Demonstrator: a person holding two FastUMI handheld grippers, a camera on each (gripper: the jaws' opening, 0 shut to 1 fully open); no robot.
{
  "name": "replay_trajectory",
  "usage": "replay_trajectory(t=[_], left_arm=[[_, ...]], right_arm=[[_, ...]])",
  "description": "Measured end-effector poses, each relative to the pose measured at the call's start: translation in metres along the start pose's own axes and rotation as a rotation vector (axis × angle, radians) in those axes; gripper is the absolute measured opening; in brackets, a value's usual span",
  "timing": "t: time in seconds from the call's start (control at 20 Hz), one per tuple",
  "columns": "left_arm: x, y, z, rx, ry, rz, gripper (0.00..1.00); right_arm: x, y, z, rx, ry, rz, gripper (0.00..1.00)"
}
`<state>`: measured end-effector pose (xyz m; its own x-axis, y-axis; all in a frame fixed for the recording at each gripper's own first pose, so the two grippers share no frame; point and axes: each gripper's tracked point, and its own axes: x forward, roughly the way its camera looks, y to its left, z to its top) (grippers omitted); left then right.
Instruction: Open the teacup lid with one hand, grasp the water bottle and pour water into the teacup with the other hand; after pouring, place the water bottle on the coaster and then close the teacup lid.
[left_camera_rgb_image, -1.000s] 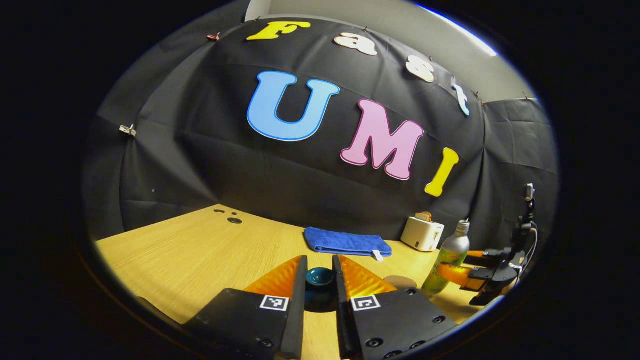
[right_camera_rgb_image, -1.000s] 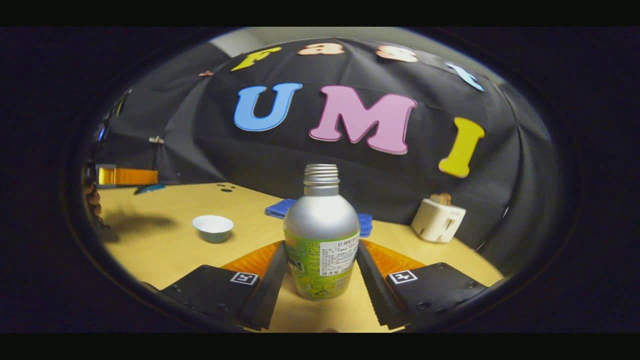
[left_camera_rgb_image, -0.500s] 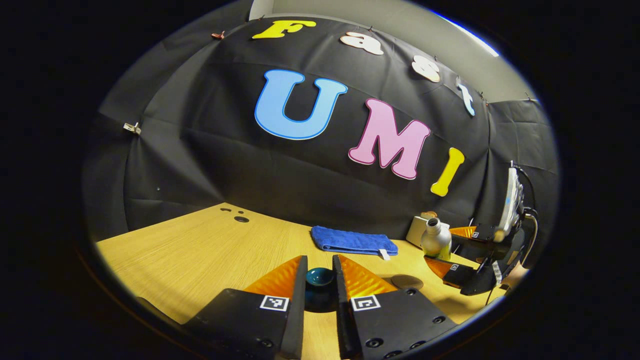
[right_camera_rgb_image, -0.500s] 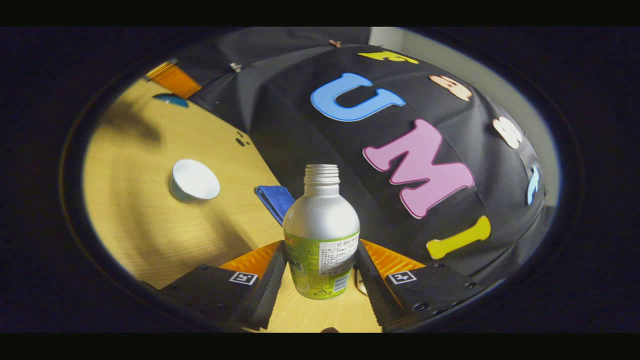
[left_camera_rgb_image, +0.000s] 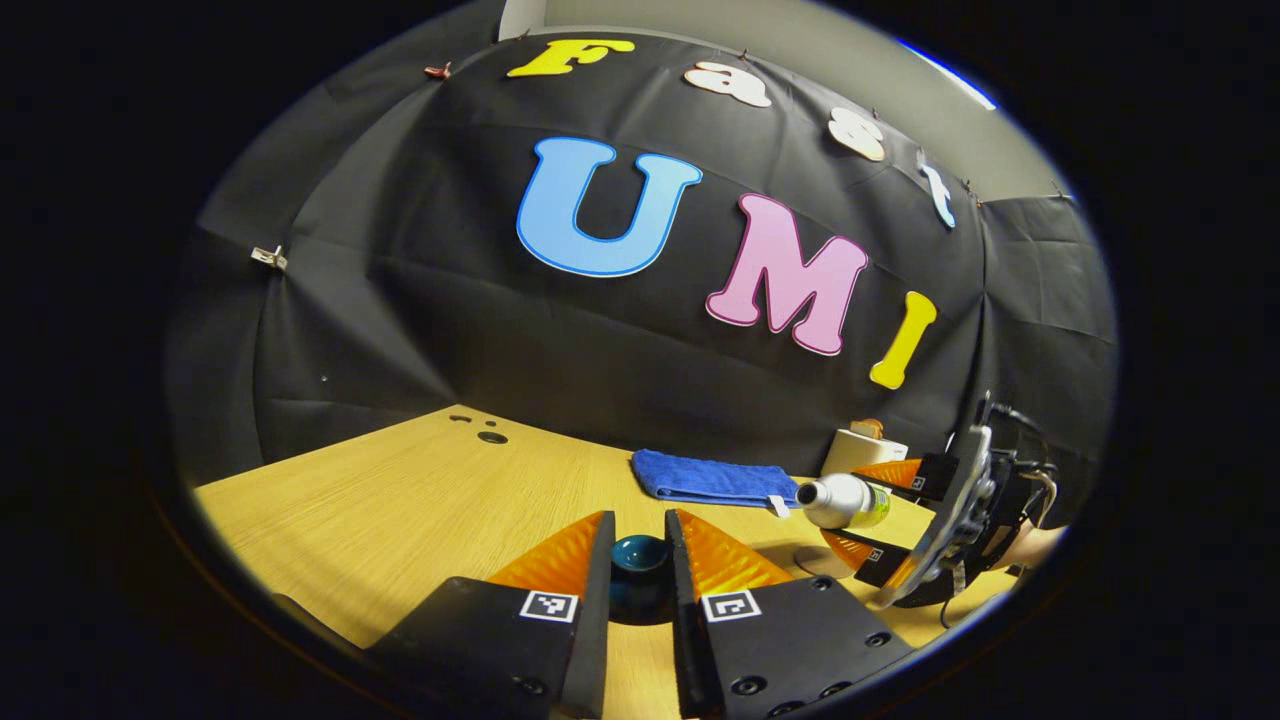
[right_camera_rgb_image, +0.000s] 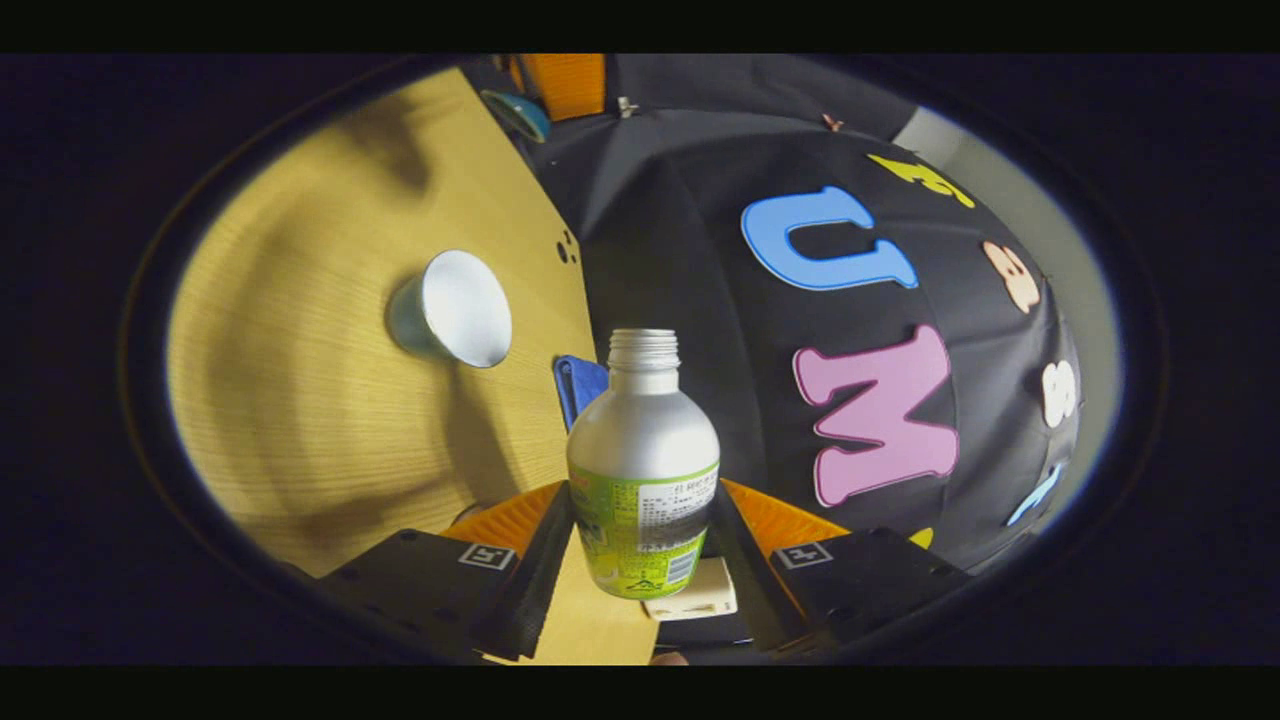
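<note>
1. Between the left gripper (left_camera_rgb_image: 640, 545)'s fingers sits the dark teal round knob of the teacup lid (left_camera_rgb_image: 640, 553), pinched on both sides; the lid's lower part is hidden behind them.
2. The right gripper (right_camera_rgb_image: 640, 545) clamps the silver, green-labelled, uncapped water bottle (right_camera_rgb_image: 643, 470), turned nearly sideways.
3. The pale, white-lined open teacup (right_camera_rgb_image: 455, 310) stands on the light wooden table (right_camera_rgb_image: 300, 400), beyond the bottle's mouth.
4. The bottle's base is cut off.
</note>
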<state>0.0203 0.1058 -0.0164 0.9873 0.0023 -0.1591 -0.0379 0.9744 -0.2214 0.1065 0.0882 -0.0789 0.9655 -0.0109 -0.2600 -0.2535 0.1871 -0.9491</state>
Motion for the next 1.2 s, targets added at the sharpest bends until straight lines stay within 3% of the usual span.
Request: replay_trajectory(t=[0.85,0.9,0.95,1.2], left_arm=[[0.006,0.003,-0.011,-0.022,0.027,0.004,0.31],[0.006,0.003,-0.012,-0.023,0.029,0.004,0.31],[0.006,0.003,-0.012,-0.023,0.028,0.003,0.31],[0.007,0.003,-0.014,-0.025,0.034,0.001,0.31]], right_arm=[[0.02,0.003,0.015,-0.358,-0.05,-0.012,0.79],[0.019,0.004,0.016,-0.371,-0.053,-0.009,0.82],[0.02,0.003,0.017,-0.381,-0.056,-0.006,0.75],[0.024,0.0,0.022,-0.452,-0.065,-0.013,0.82]])
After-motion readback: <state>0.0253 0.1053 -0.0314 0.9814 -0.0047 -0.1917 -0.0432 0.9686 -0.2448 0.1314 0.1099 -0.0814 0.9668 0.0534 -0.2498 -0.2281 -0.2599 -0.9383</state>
